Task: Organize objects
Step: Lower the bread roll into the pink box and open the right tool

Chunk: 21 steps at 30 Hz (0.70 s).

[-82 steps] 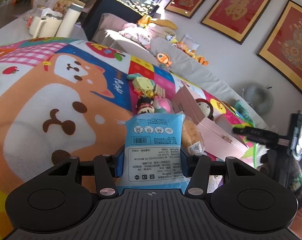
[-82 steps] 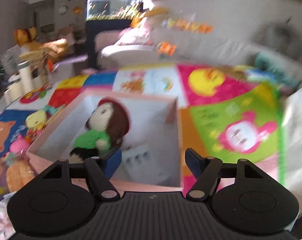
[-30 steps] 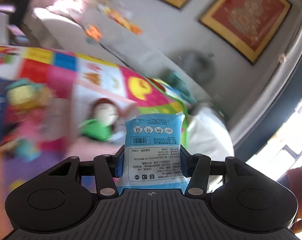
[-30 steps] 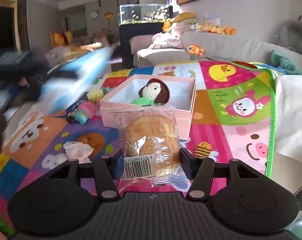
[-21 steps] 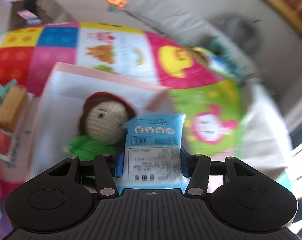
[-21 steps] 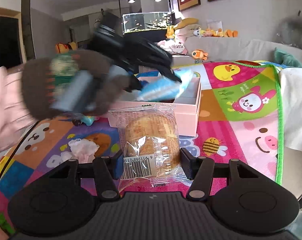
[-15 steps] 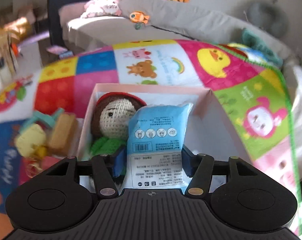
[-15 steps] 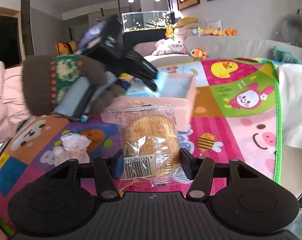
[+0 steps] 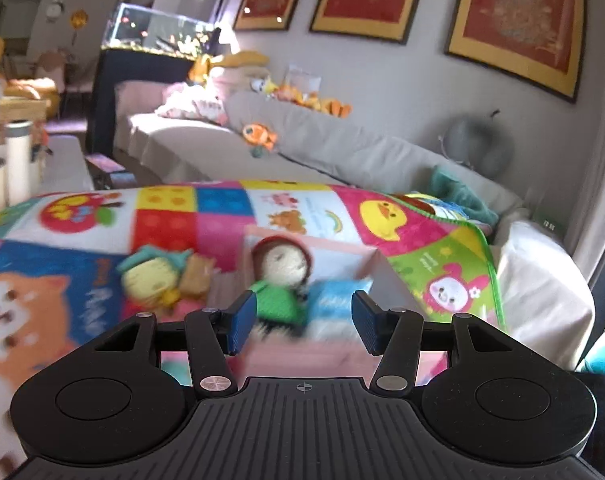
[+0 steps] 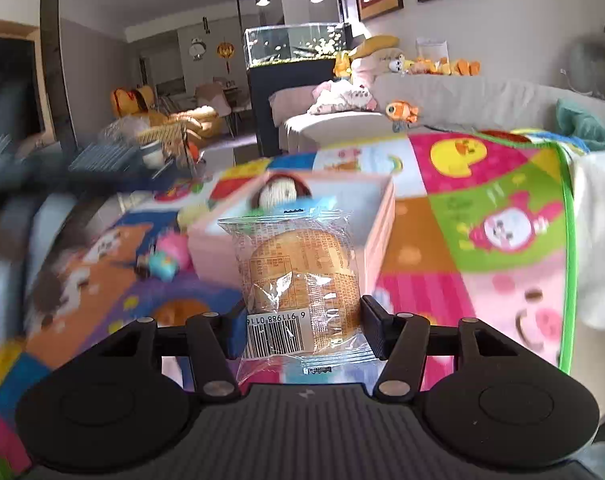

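My left gripper is open and empty, just in front of the pink box. Inside the box lie a knitted doll with a green body and the blue tissue pack beside it. My right gripper is shut on a wrapped bread bun and holds it before the same pink box, where the doll and the blue pack show over the rim.
Small toys lie left of the box on the colourful play mat; a pink and teal toy shows in the right wrist view. A grey sofa with plush toys stands behind. White bottles stand far left.
My left gripper has opened, left the blue tissue pack in the box beside the doll, and drawn back. My right gripper still holds the bun and has moved closer to the box.
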### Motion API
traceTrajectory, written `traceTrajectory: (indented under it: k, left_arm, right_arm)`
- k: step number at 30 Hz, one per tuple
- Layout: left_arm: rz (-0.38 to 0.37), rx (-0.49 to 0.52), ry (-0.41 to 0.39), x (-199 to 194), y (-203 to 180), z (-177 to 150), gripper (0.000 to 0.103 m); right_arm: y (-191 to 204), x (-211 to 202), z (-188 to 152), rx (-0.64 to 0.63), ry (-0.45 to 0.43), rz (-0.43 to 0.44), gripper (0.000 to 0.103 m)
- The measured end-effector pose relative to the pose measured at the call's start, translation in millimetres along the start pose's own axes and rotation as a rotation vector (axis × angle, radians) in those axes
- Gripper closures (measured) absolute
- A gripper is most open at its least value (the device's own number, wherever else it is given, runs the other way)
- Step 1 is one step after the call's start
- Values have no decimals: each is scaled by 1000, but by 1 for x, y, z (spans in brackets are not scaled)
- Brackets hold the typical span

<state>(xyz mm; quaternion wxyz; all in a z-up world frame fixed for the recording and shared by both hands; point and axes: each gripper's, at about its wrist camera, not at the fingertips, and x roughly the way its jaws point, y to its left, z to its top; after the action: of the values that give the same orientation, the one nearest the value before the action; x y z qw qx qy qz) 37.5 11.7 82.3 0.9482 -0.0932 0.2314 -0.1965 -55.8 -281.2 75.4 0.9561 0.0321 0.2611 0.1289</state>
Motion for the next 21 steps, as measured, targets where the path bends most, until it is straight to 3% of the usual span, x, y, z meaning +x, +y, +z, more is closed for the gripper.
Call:
traceTrajectory:
  k: [5, 8, 12, 16, 19, 21]
  left_arm:
    - [33, 2, 64, -35, 31, -44, 46]
    - [62, -54, 78, -45, 53, -56, 46]
    - [95, -136, 47, -54, 79, -59, 46]
    - [100, -187, 24, -56, 95, -62, 46]
    - [87, -211, 27, -50, 99, -63, 46]
    - [79, -216, 27, -47, 98, -65, 46]
  right_arm:
    - [-6, 35, 55, 99, -6, -25, 47]
    - [-6, 70, 84, 145, 11, -72, 47]
    - [-6, 124, 93, 148, 207, -91, 43]
    - [-4, 114, 90, 145, 169, -95, 34]
    - [-3, 102, 92, 127, 123, -125, 34]
    - [0, 102, 92, 84, 104, -153, 41]
